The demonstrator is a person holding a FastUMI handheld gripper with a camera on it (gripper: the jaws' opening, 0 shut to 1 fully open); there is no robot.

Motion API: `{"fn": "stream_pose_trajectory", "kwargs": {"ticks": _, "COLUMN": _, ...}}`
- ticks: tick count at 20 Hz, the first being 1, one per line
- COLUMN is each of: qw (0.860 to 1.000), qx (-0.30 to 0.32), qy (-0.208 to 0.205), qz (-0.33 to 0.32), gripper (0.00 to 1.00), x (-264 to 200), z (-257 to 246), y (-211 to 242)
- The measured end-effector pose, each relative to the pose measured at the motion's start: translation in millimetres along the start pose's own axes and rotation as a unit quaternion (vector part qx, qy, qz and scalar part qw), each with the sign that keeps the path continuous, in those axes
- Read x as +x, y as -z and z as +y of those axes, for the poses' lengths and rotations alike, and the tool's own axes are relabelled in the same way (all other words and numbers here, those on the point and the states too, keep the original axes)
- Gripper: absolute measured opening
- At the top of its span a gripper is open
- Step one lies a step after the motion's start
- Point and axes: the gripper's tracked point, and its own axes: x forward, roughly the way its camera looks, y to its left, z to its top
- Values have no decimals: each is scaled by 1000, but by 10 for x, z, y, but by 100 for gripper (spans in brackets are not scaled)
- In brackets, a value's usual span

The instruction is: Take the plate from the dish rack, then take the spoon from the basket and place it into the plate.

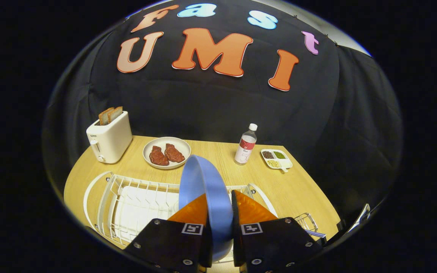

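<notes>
Both fingers of the tongs (220,206) clamp an upright round blue plastic plate (203,189) above a white wire dish rack (135,204) on the light wooden tabletop (298,189). Beyond stand a white toaster (109,138), a white plate of red meat (167,152), a clear bottle (246,145) and a small divided spice dish (276,158).

The blue plate (203,189) is standing on edge between the fingers of the gripper (219,206), and its lower rim is disappearing behind them; the plate is also blocking the middle of the white dish rack (127,204), whose near side is getting cut off at the view's edge; a wire basket (306,222) is peeking out just right of the fingers, its contents not showing; the bottle (246,146) label is staying too small to make out; so are the grains in the little divided tray (277,158).
</notes>
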Motion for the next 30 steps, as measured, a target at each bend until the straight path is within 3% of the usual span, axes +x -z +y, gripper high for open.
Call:
{"fn": "stream_pose_trajectory", "kwargs": {"ticks": 7, "qw": 995, "qx": 59, "qy": -83, "qz": -5, "gripper": 22, "x": -547, "z": -108, "y": 128}}
{"fn": "stream_pose_trajectory", "kwargs": {"ticks": 15, "qw": 970, "qx": 157, "qy": -183, "qz": 4, "gripper": 22, "x": -1272, "z": -352, "y": 672}}
{"fn": "stream_pose_trajectory", "kwargs": {"ticks": 23, "qw": 933, "qx": 274, "qy": -233, "qz": 30, "gripper": 22, "x": -1578, "z": -522, "y": 1393}}
{"fn": "stream_pose_trajectory", "kwargs": {"ticks": 30, "qw": 889, "qx": 365, "qy": -263, "qz": 83, "gripper": 22, "x": -1478, "z": -389, "y": 2069}}
